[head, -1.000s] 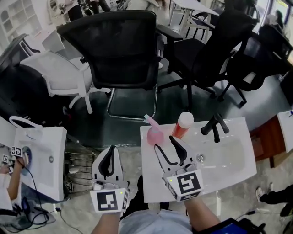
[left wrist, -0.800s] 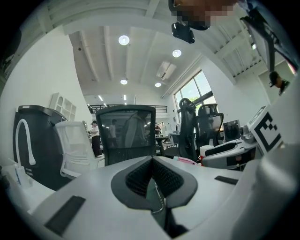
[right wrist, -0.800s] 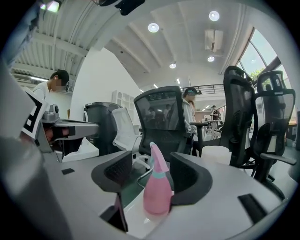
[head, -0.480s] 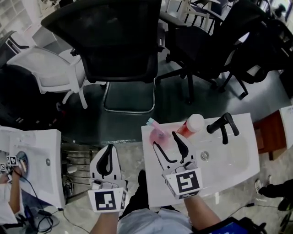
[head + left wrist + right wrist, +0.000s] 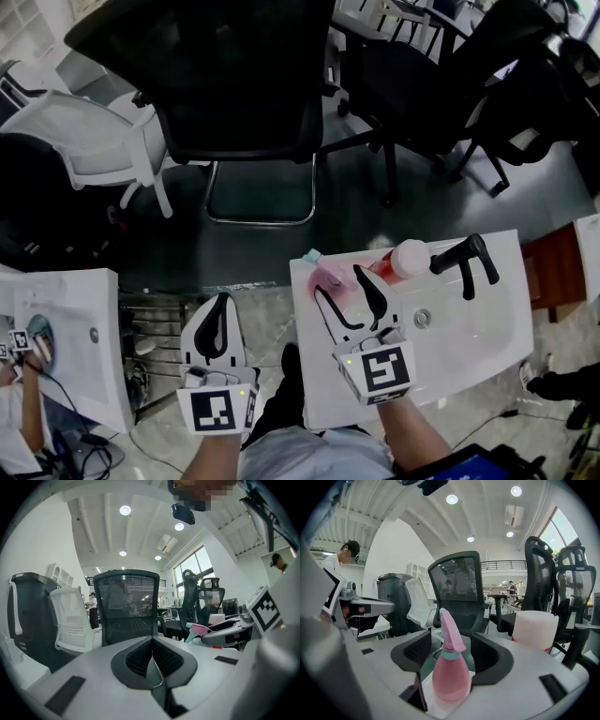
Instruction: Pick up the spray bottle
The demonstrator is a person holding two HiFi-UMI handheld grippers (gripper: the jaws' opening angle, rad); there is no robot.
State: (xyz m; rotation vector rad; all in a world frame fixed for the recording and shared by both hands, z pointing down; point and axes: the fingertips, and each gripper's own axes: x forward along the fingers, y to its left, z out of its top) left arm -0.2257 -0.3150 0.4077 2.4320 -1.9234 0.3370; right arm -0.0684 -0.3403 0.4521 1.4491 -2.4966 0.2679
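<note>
A pink spray bottle with a pale blue nozzle stands at the near left corner of a white sink top. My right gripper is open around it. In the right gripper view the spray bottle stands upright between the two black pads, with a gap on each side. My left gripper hangs off the sink's left edge over the floor. Its jaws meet in the left gripper view, shut on nothing. The spray bottle also shows there, at the right.
An orange bottle with a white cap stands just right of the spray bottle, and a black faucet stands further right. A black office chair and a white chair are on the floor beyond. Another white sink sits at the left.
Both grippers moved forward and lower. The right jaws spread wider and now stand on either side of the spray bottle. The left jaws stayed shut.
</note>
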